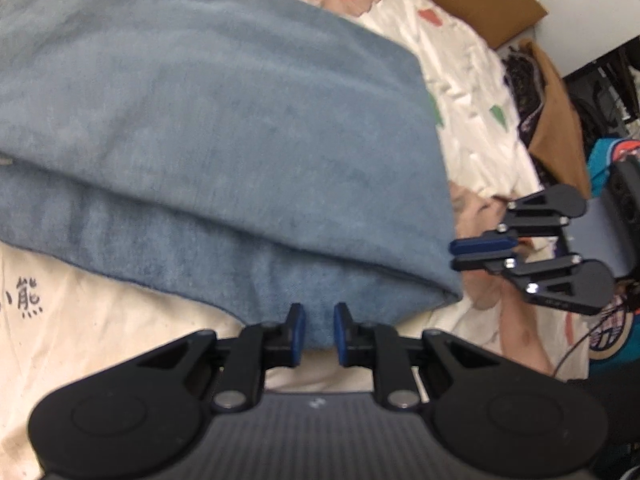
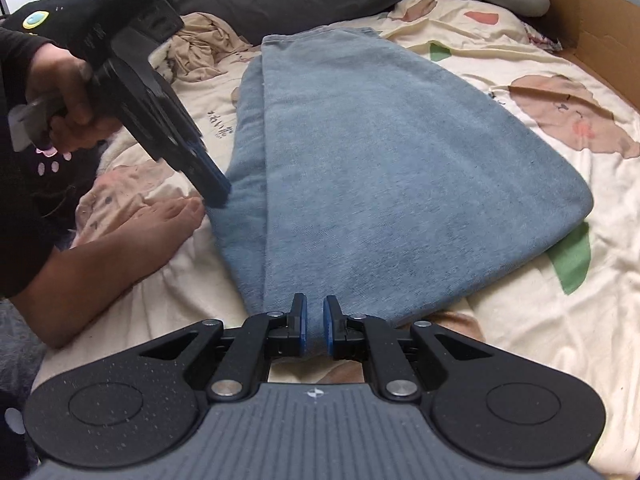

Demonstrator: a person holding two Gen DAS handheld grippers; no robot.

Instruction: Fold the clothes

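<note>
A: Blue fabric first: nearest the right-wrist camera, the right gripper [image 2: 315,326] has its blue pads closed on the near end of the blue, soft, long folded garment [image 2: 384,168], which fills the narrow gap between them.

B: And the other one?

A: The left gripper [image 1: 319,334] sits at the garment's long edge, pads pinching a small ridge of the same cloth. In the right-wrist view it comes in from the left, held in a hand [image 2: 64,92], with the tips on the left edge of the garment, just beside a bare foot [image 2: 160,220].

B: Where does the garment lie?

A: Flat on the cream bedsheet printed with bears and green shapes [image 2: 540,308], running away from the near end to a hemmed far end. A seam-like line shows 1 lengthwise fold already made, 1 layer lying over another.

B: So how far along?

A: I'd judge roughly midway: the lengthwise fold looks done, and the crosswise fold, bringing the near end toward the far end, is not yet done. Further off lie a crumpled beige cloth [image 2: 204,48] and a brown cardboard box [image 2: 596,24].
</note>
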